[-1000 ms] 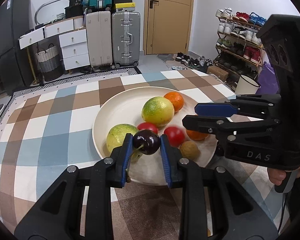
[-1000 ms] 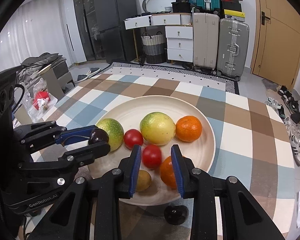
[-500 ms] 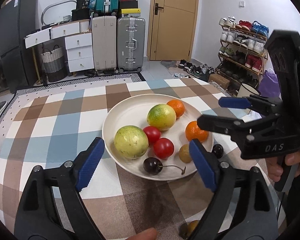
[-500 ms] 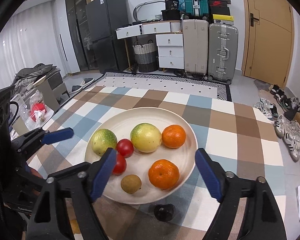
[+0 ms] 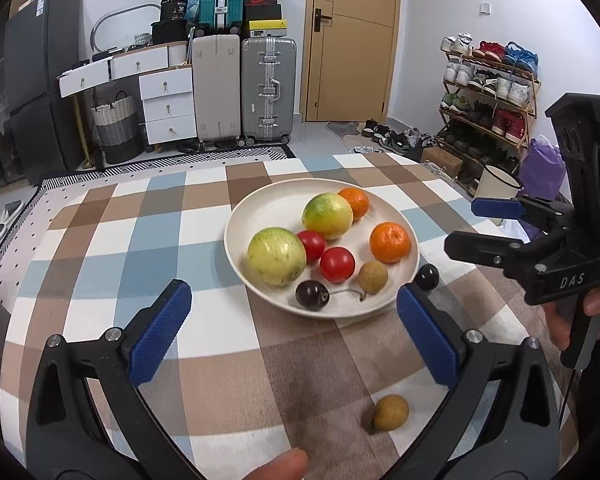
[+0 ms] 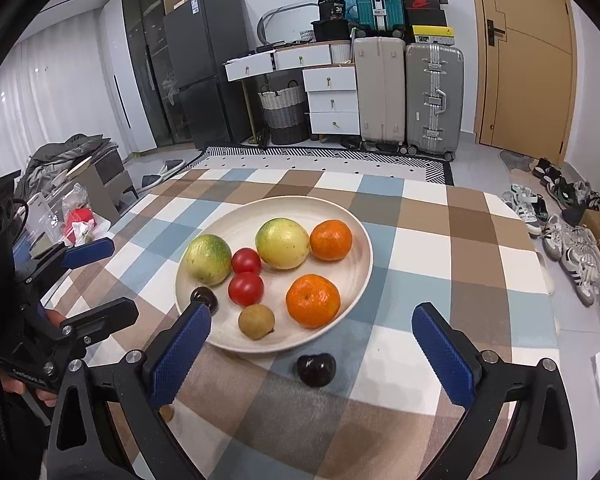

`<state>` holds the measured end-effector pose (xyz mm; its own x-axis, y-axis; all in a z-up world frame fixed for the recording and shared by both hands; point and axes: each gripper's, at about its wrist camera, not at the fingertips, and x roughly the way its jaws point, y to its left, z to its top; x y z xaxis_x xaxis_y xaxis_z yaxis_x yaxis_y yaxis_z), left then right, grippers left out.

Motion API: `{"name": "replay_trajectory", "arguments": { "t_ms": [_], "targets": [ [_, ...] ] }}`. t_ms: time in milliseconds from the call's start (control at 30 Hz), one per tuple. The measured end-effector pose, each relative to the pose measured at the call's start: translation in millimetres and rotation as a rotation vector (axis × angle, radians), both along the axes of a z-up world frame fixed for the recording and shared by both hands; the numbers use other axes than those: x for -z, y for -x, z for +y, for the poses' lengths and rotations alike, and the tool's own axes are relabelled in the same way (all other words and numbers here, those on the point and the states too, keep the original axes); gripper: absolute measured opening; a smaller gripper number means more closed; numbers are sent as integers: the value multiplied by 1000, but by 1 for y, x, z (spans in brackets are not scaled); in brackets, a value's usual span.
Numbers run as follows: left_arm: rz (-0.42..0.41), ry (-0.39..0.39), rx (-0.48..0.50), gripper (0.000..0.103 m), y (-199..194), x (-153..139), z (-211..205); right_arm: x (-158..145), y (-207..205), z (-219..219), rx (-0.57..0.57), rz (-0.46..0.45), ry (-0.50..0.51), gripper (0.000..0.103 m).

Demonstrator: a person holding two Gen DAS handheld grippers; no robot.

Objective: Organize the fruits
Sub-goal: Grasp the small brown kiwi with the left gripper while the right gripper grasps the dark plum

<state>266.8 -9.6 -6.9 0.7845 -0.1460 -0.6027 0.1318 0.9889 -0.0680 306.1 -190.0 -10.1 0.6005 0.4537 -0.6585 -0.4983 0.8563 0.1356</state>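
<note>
A cream plate (image 5: 272, 208) (image 6: 284, 208) holds two green-yellow fruits, two red tomatoes, two oranges, a brown longan (image 5: 373, 277) and a dark cherry (image 5: 312, 295) (image 6: 204, 298) with a stem. A second dark cherry (image 5: 427, 276) (image 6: 317, 369) lies on the cloth beside the plate's near rim. A loose longan (image 5: 390, 412) rests on the cloth nearer to me. My left gripper (image 5: 292, 308) (image 6: 96, 280) hangs short of the plate, its jaws opening wide with nothing between them. My right gripper (image 6: 312, 320) (image 5: 492, 224) is likewise opening and empty.
The checked tablecloth (image 5: 140, 232) covers the table. A thumb (image 5: 276, 464) shows at the bottom edge. A hand (image 5: 596, 308) holds the right gripper. Beyond the table stand a white cup (image 5: 496, 184), a shoe rack (image 5: 488, 92) and suitcases (image 5: 268, 88).
Both grippers opened wide and drew back from the plate. The left let go of the stemmed cherry, which now lies on the plate; the right released an orange there.
</note>
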Motion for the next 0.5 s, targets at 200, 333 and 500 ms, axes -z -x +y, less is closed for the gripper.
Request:
{"name": "replay_trajectory", "arguments": {
  "t_ms": [200, 333, 500],
  "targets": [
    [12, 3, 0, 103, 20, 3, 1, 3, 20, -10, 3, 21, -5, 102],
    [21, -1, 14, 103, 33, 5, -3, 6, 28, -12, 6, 20, 4, 102],
    [58, -1, 67, 103, 41, 18, -13, 13, 27, -10, -1, 43, 16, 102]
  ]
}}
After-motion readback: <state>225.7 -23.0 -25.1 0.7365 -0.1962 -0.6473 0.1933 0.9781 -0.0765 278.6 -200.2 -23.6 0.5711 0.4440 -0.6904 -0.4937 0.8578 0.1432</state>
